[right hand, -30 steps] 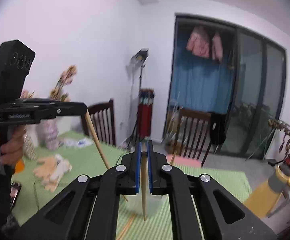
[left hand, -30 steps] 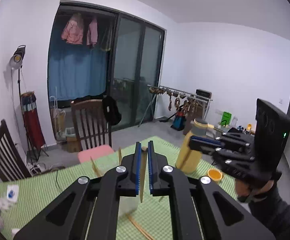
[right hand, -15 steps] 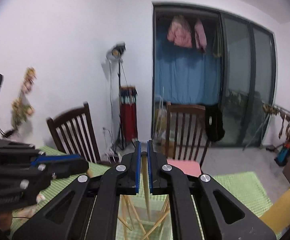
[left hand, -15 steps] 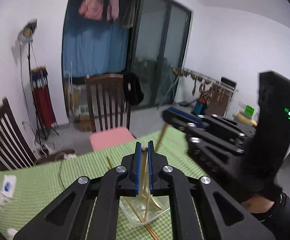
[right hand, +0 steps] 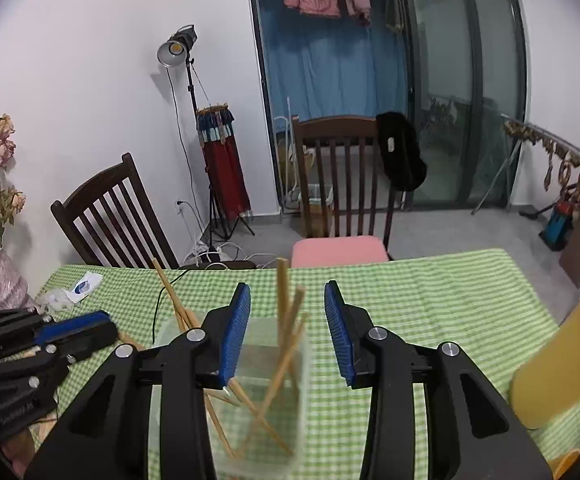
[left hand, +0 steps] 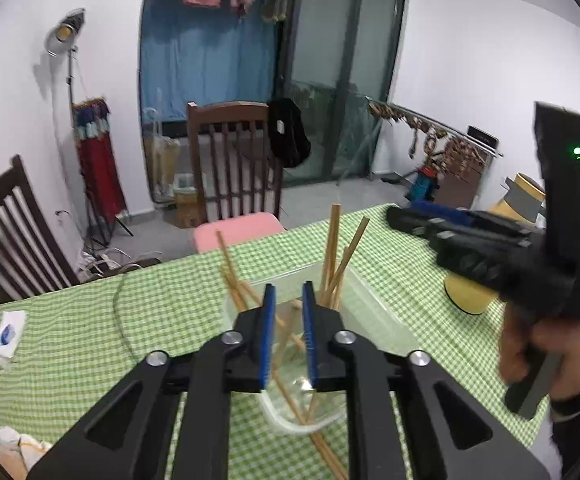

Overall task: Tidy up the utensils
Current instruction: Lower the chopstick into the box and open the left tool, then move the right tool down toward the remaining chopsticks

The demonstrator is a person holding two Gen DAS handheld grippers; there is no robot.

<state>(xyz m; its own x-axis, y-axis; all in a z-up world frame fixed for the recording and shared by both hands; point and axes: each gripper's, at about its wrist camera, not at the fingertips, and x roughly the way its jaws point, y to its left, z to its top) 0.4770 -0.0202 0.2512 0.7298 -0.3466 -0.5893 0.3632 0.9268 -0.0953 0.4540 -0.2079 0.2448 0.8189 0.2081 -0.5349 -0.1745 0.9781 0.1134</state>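
Over the green-checked table both my grippers hang above a clear tub w/ wooden chopsticks leaning in it at crossed angles. In the left wrist view the left gripper shows a narrow gap — its jaws have just been opening, and nothing is pinched; the sticks I see through the gap sit down in the tub, clear of the blue pads. More chopsticks stick up past the rim to the right of that gripper, another few lean out to its left. One or two lie on the cloth under the tub's near end.

Right gripper is about mid-wide, jaws also just been opening. A stick stands up between the pads, but neither pad touches it, so it's loose in the tub, blurred a bit.

Each gripper shows in the other's cam: right gripper off to the right w/ the person's hand on the grip, green LED lit; left gripper at lower left beside the tub.

A yellow jar stands on the table behind the right gripper. Tissue packet and crumpled paper at the far left edge. Two dark wood chairs at the far sides of the table, one w/ a pink cushion.
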